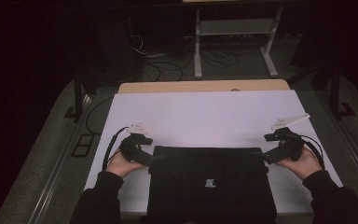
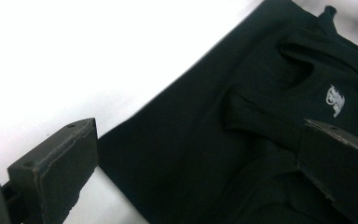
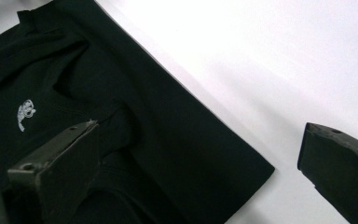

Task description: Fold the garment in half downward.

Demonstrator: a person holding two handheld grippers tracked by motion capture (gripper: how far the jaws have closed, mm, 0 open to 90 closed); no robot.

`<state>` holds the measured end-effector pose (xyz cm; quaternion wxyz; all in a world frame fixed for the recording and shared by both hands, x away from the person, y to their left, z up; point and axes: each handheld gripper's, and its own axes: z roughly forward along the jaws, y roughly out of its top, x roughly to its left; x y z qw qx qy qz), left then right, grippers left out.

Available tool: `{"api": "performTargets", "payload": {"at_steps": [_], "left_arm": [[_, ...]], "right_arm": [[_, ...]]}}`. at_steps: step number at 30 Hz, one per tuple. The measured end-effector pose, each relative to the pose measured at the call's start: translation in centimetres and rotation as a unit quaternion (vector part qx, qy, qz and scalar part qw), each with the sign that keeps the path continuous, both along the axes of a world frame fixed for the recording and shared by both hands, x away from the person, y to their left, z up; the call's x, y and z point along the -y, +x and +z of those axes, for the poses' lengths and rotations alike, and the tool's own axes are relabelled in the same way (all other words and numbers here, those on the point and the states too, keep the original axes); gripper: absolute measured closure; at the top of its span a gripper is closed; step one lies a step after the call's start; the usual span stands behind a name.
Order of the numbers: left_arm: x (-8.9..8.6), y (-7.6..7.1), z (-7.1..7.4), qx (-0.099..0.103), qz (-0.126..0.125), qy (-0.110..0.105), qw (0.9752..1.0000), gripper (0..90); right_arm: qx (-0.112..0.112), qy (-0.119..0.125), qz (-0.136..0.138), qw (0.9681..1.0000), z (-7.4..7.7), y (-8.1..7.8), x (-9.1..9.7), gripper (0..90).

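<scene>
A black garment [image 1: 212, 186], folded into a broad rectangle with a small white logo [image 1: 209, 182] on its top layer, lies flat on the white table cover [image 1: 205, 116] at the near edge, between the two grippers. The left gripper [image 1: 154, 158] sits at the garment's far left corner, held in the person's left hand [image 1: 121, 164]; in the left gripper view its jaws stand wide apart and grip nothing, one finger [image 2: 56, 168] over bare white cover just outside the cloth's edge, the other finger [image 2: 340, 163] over the dark fabric, with the corner of the garment lying in the gap between them. The right gripper [image 1: 262, 156] sits at the far right corner, held in the right hand [image 1: 303, 163]; its jaws are likewise spread wide and empty, one finger [image 3: 60, 163] above the cloth near a raised fold, the other finger [image 3: 340, 163] over the white cover just beyond the garment's corner. Whether any finger actually touches the fabric cannot be told. In both gripper views the logo lies beyond the fingers, further into the garment
</scene>
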<state>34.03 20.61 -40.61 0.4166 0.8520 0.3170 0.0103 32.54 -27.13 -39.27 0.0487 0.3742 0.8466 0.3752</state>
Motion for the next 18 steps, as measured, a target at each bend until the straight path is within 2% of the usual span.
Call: {"api": "performTargets", "payload": {"at_steps": [10,18], "left_arm": [[-0.4,1.1,-1.2,-0.008,0.017,-0.014,0.9997,0.0],[-0.6,1.6,-2.1,-0.013,0.019,-0.009,0.9997,0.0]], "right_arm": [[-0.012,-0.002,-0.009,0.9999,-1.5,0.6,0.6,0.0],[-0.025,-0.005,-0.015,0.9996,-2.7,1.1,1.1,0.0]]}}
